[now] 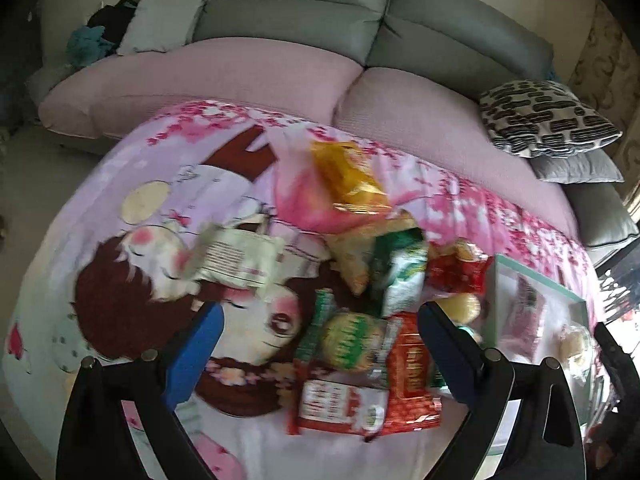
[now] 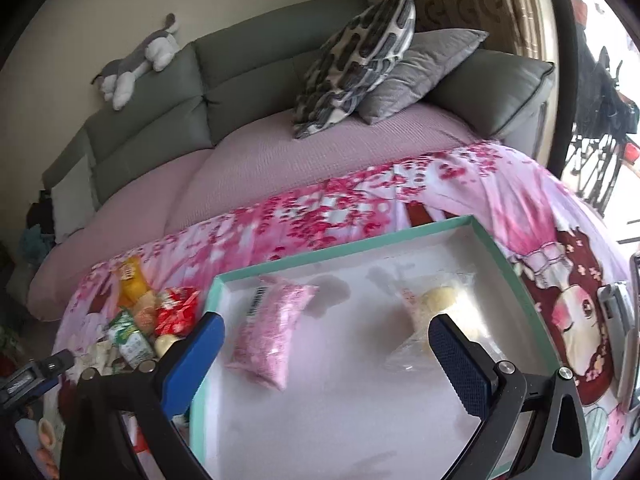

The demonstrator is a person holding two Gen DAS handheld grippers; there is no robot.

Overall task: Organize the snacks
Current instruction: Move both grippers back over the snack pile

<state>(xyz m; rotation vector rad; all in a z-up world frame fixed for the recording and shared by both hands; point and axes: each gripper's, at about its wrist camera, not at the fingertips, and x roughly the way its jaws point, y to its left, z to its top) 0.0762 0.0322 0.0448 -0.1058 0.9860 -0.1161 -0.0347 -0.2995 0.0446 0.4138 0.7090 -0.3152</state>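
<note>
While both hand-held grippers gape empty, pink packet (image 2: 269,332) lies lengthwise in tray (image 2: 320,256).

A grey sofa (image 2: 256,80) with pink seat covers stands behind the cartoon-print cloth (image 1: 132,240). 2 cushions, a black-and-white patterned cushion (image 2: 356,64) and a plain grey cushion (image 2: 424,68), lean together on it. A plush toy (image 2: 136,64) lies along the backrest.

Snack pile (image 1: 372,280) left of box (image 2: 256,270)

text: none legible | barcode on pink packet (image 2: 269,332) | snack wrappers (image 1: 360,364) blurred
</note>
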